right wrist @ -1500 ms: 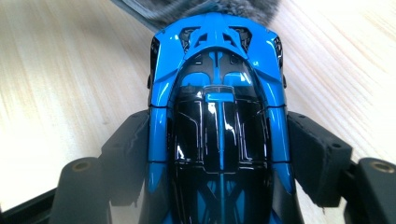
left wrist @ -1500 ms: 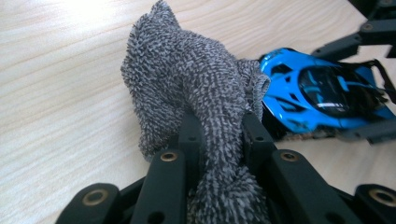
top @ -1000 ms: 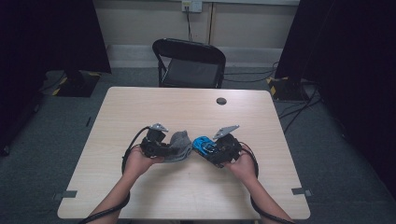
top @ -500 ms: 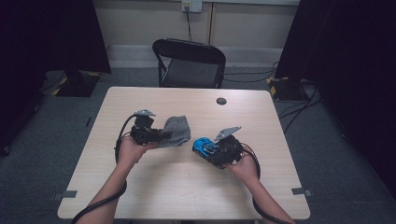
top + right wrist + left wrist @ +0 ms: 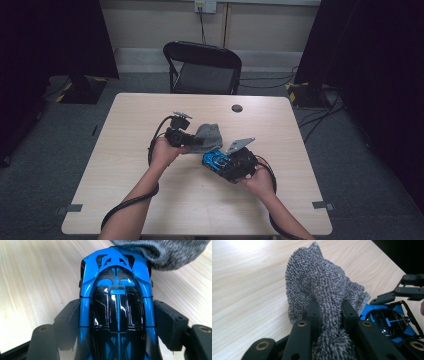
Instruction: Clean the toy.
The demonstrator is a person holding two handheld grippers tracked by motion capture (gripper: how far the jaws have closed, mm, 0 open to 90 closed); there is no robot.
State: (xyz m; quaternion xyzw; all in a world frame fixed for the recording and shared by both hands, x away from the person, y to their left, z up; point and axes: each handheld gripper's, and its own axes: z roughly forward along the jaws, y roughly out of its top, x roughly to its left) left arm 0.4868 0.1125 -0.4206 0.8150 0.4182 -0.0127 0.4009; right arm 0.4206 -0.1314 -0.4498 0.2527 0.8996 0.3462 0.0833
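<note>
- The left gripper [image 5: 192,137], at table centre in the high view, is clamped tight on a grey cloth [image 5: 207,136]; its jaws pinch a bunched fold in the left gripper view, and the rest of the cloth [image 5: 322,287] drapes forward onto the table [image 5: 125,150].
- The left hand [image 5: 164,151] holds that gripper pointing to the right.
- The right gripper [image 5: 220,161] grips a blue toy car [image 5: 215,160] by its flanks, jaws part open.
- The car's [image 5: 116,302] long axis runs along the jaws, its far end touching the cloth [image 5: 160,252].
- The right hand [image 5: 260,180] aims its gripper leftward.
</note>
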